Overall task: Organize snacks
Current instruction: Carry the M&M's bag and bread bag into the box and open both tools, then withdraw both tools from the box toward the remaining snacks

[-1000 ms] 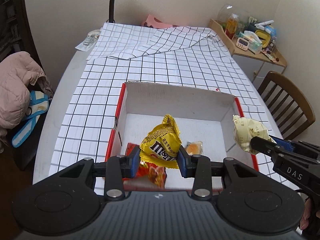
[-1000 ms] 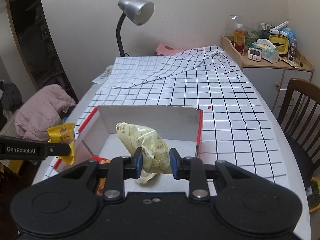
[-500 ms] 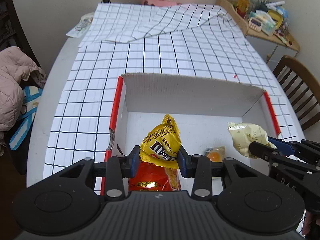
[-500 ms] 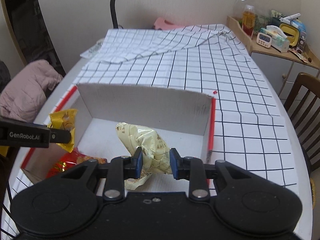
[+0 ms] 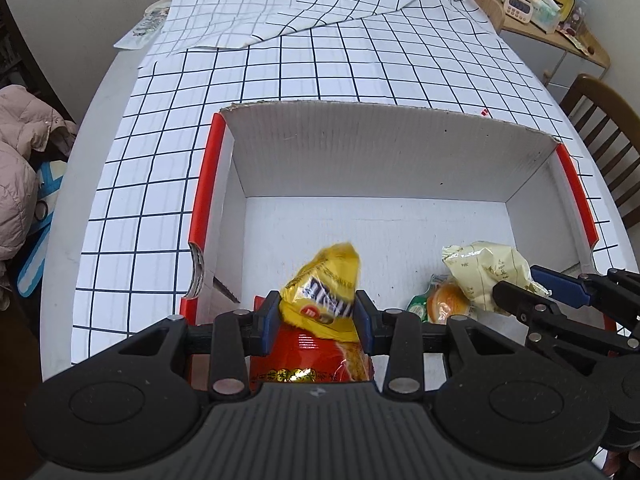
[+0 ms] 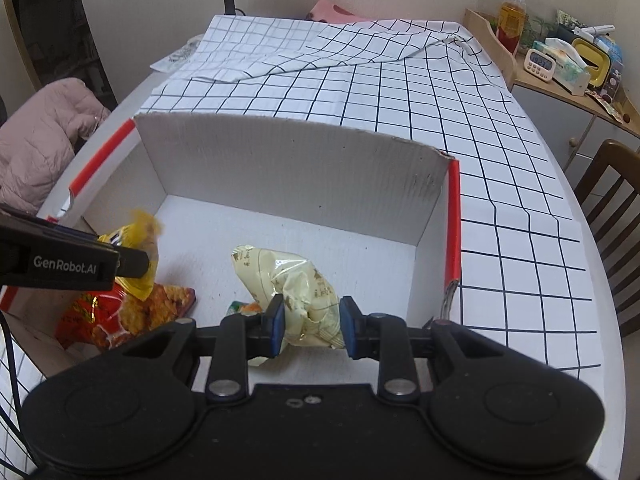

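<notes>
A white cardboard box (image 5: 360,160) with red side rims stands open on the checked tablecloth. Low inside its near left part, my left gripper (image 5: 316,316) is shut on a yellow M&M's bag (image 5: 324,284), just above a red snack bag (image 5: 312,356) that lies on the box floor. My right gripper (image 6: 312,320) is shut on a pale yellow snack bag (image 6: 288,276) over the near right part of the box (image 6: 280,168). A small packet with an orange picture (image 5: 444,304) lies under that bag. In each wrist view the other gripper shows at the side.
The checked cloth (image 5: 320,60) covers a round table and is folded over at the far end. A wooden chair (image 6: 612,184) stands to the right, with a cluttered side cabinet (image 6: 560,64) behind it. A pink jacket (image 6: 40,132) lies to the left.
Both grippers have come down and forward into the box with their bags. The yellow bag now hangs just over the red bag, and the pale bag is near the box floor.
</notes>
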A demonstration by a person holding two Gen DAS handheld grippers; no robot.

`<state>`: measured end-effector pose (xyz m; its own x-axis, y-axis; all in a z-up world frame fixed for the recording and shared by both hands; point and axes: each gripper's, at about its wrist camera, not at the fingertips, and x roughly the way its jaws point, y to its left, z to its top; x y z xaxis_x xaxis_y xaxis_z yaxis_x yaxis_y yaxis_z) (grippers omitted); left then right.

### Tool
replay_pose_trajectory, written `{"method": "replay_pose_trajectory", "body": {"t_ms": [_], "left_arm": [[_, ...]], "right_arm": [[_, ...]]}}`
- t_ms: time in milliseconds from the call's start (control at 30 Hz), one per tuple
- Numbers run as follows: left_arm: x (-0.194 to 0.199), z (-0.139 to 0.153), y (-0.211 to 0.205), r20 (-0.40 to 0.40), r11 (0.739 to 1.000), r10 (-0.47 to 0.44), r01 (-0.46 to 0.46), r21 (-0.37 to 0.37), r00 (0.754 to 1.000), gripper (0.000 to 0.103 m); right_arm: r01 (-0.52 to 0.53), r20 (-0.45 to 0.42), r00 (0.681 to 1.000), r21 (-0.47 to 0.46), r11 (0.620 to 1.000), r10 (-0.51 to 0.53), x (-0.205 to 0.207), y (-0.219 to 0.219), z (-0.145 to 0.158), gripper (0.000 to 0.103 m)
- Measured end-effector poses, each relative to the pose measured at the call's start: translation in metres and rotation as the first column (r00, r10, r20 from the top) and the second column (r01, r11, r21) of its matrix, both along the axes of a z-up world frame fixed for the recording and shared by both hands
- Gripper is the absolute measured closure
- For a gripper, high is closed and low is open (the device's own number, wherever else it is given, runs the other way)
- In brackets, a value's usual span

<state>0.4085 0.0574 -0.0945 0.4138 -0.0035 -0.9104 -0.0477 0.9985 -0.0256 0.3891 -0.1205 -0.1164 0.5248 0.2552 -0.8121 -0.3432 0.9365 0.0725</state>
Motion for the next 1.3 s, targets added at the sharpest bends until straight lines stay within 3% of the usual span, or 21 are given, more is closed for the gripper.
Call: {"method": "replay_pose_trajectory", "body": {"t_ms": [200, 333, 633, 1300], "left_arm": [[-0.001, 0.002, 0.0, 0.009, 1.0, 0.009, -0.009, 0.001, 1.0, 0.064], [-0.004, 0.007, 0.003, 0.023, 1.0, 0.018, -0.017, -0.007, 1.0, 0.052], [-0.021, 0.026, 0.01, 0.07, 0.998, 0.043, -0.04, -0.038, 0.997, 0.05], [-0.098, 0.082, -0.013, 0.204, 0.998, -0.004, 0.017, -0.061, 0.979, 0.045]], "right_arm": [[-0.004, 0.01, 1.0, -0.014, 1.0, 0.004, -0.003, 0.0, 0.0, 0.071], [-0.004, 0.014, 1.0, -0.009, 1.0, 0.005, -0.006, -0.003, 0.002, 0.066], [-0.009, 0.033, 0.999, 0.052, 0.999, 0.007, -0.018, -0.016, 0.02, 0.056], [-0.069, 0.153, 0.987, 0.196, 0.978, 0.039, -0.082, -0.055, 0.081, 0.03]]}}
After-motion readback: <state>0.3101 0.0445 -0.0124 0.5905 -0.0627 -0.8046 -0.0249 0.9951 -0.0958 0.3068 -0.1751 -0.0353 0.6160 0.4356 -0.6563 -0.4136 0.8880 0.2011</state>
